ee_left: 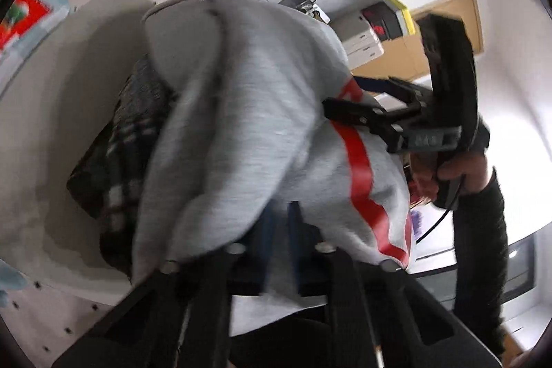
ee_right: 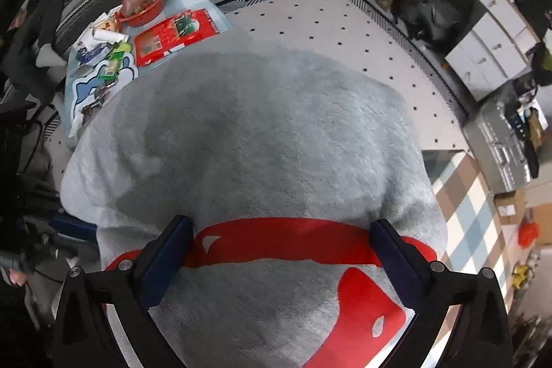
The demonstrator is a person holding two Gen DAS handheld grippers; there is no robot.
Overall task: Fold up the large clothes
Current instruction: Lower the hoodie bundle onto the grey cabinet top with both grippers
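The fold is judged to be at an early or middle stage. The grey sweatshirt [ee_left: 248,112] hangs bunched and draped in mid-air rather than lying flat, and no squared, finished fold can be seen in either view. Spreading, aligning and the final folds appear to remain.

In the left wrist view, the sweatshirt fills the centre of the frame. It hangs from the left hand-held gripper [ee_left: 276,250] at the bottom centre, above a pale surface [ee_left: 51,126] at left. The jaws of this hand-held gripper are closed, with grey fabric bunched between them. A dark checked garment [ee_left: 127,143] lies beneath the sweatshirt at centre left; whether it is already folded cannot be told.

The right hand-held gripper [ee_left: 348,112] appears at centre right of the same view, held by a hand [ee_left: 452,171], its fingers reaching to the cloth near the red marking.

In the right wrist view, the right hand-held gripper [ee_right: 281,250] occupies the bottom of the frame. Its jaws stand wide apart, one to each side of the red band [ee_right: 283,240], and the pads do not press the fabric.

The sweatshirt is a light heather-grey knit with a soft, fleecy surface. It carries a broad red printed graphic. The fabric forms rounded, loose billows with shaded hollows, so it is judged to be thick and limp.

A spotted rug [ee_right: 345,33] covers the floor behind it, in the upper part of the frame.
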